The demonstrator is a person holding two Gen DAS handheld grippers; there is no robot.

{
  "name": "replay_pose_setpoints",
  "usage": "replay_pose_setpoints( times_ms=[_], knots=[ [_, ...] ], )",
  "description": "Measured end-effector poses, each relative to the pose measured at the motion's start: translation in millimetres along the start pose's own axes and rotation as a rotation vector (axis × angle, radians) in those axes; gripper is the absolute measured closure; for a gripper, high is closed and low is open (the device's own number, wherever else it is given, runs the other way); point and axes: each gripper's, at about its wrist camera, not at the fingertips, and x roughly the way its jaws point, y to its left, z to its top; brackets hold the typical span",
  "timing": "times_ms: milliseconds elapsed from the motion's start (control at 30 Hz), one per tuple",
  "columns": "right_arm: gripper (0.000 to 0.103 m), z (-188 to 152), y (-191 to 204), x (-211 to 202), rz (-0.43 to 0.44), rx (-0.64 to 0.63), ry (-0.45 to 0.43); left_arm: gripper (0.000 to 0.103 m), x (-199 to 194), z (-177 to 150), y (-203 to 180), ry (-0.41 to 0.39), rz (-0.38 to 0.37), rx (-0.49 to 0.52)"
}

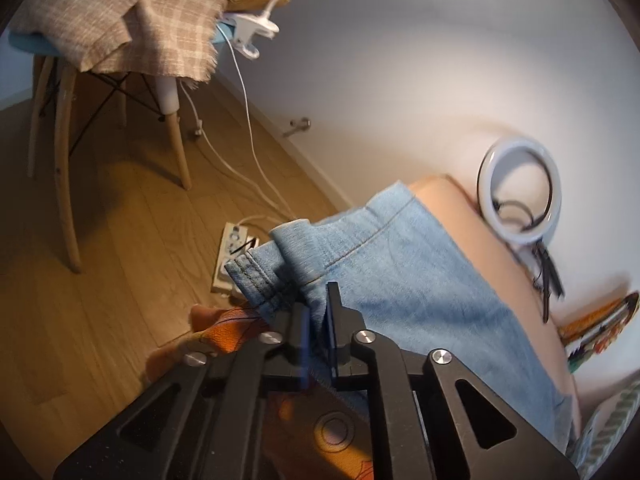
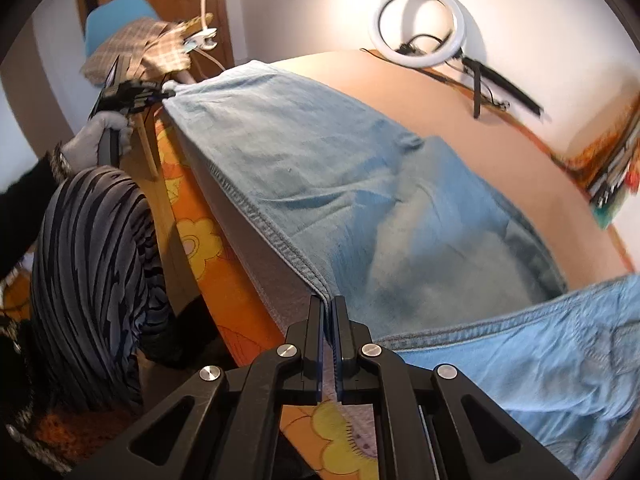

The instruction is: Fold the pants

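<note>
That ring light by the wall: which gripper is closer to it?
Probably right. The right gripper clamps the jeans across the table from the ring light; the left gripper pinches the hem end, farther along the table.

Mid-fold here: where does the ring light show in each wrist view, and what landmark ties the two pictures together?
Left wrist view: ring light at right of centre, against the white wall, beyond the jeans.
Right wrist view: ring light at top, right of centre, at the far table edge.
Shared landmark: the plaid cloth on the blue chair, upper left in both.
</note>
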Motion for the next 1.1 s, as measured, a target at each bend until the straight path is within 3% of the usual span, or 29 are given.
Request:
replay_pose_setpoints(
  times_ms=[133,233,300,333,400,533,800,1100],
  knots=[
    [0.094,-6,-3,-11,0.009,0.067,-0.060,0.083,-18,7,-5,-0.022,0.015,0.017],
    [0.081,-8,-6,-18,0.028,0.125,-0.096,0.083,-35,15,-18,-0.036,-0.014,0.055],
    [0.073,-11,-9,-26,0.022,0.162,-0.131,0.076,-46,19,-37,-0.042,-0.033,0.115],
    [0.069,-13,-11,-29,0.034,0.181,-0.145,0.066,-49,20,-44,-0.044,-0.042,0.130],
    [0.067,-17,-16,-37,0.044,0.215,-0.167,0.059,-58,22,-64,-0.050,-0.100,0.159],
    [0.041,-26,-35,-56,-0.022,0.303,-0.212,0.059,-66,19,-122,-0.005,-0.232,0.258],
    [0.035,-62,-91,-84,-0.137,0.508,-0.269,0.052,-55,-16,-255,0.163,-0.505,0.433],
    [0.029,-105,-137,-111,-0.337,0.680,-0.240,0.041,-37,-93,-389,0.363,-0.688,0.631]
  ],
)
